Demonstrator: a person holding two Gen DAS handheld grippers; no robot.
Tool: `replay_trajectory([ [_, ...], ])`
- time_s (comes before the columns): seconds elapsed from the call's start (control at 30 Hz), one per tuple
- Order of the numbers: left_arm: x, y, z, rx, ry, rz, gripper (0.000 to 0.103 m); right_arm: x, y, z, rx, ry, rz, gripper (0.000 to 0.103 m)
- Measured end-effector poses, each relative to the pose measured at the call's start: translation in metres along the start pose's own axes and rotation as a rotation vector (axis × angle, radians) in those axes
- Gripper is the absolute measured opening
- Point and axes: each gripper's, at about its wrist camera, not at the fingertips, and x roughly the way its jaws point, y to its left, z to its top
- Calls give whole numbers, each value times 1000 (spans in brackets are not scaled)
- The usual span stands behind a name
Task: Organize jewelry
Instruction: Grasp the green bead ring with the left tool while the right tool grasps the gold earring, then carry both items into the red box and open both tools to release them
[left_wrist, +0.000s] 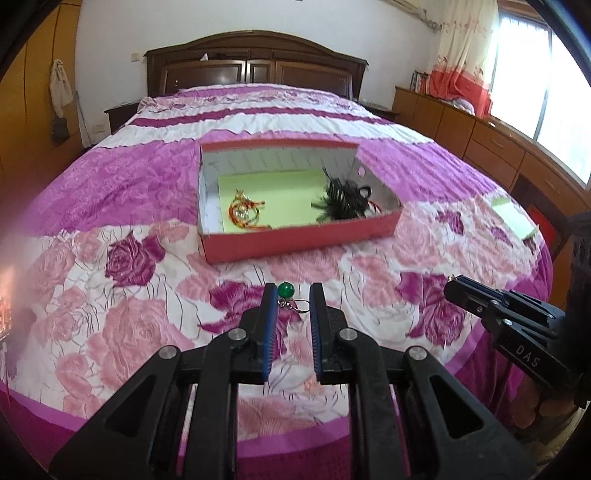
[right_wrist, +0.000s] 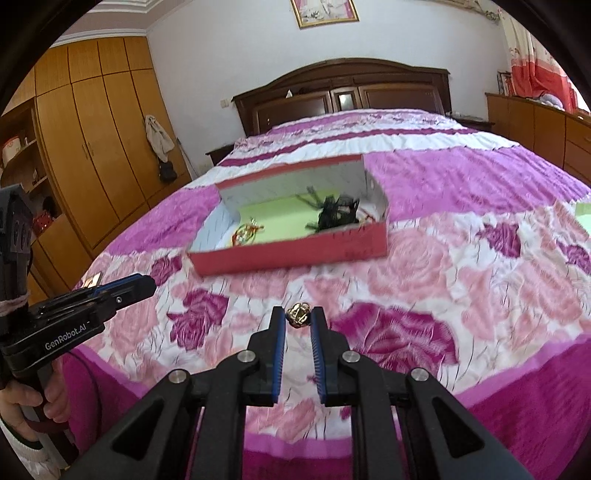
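My left gripper (left_wrist: 293, 292) hovers above the floral bedspread, shut on a green bead earring (left_wrist: 285, 290) whose wire hook runs across to the right finger. Pinched at the fingertips of my right gripper (right_wrist: 299, 318) is a small gold ornament (right_wrist: 298, 314). In the left wrist view the right gripper (left_wrist: 452, 285) comes in from the right. In the right wrist view the left gripper (right_wrist: 147, 284) comes in from the left. Ahead on the bed lies an open red box (left_wrist: 295, 242) (right_wrist: 288, 260) lined in green. It holds a red-and-yellow cord bracelet (left_wrist: 245, 212) (right_wrist: 245, 232) and a black feathery piece (left_wrist: 343, 201) (right_wrist: 336, 214).
A green paper sheet (left_wrist: 511, 218) lies on the bed to the right of the box. The dark wooden headboard (left_wrist: 255, 66) is at the far end, a wardrobe (right_wrist: 92, 147) on the left and low wooden cabinets (left_wrist: 480, 140) under the window on the right. A hand (right_wrist: 33, 400) holds the left gripper's handle.
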Motion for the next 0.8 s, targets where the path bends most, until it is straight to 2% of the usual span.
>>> replay_trajectory([
  [0.5, 31, 16, 50, -45, -100, 48, 9, 29, -6, 55, -47, -97, -28, 16],
  [0.8, 66, 16, 69, -43, -122, 64, 9, 67, -26, 82, -55, -119, -73, 16],
])
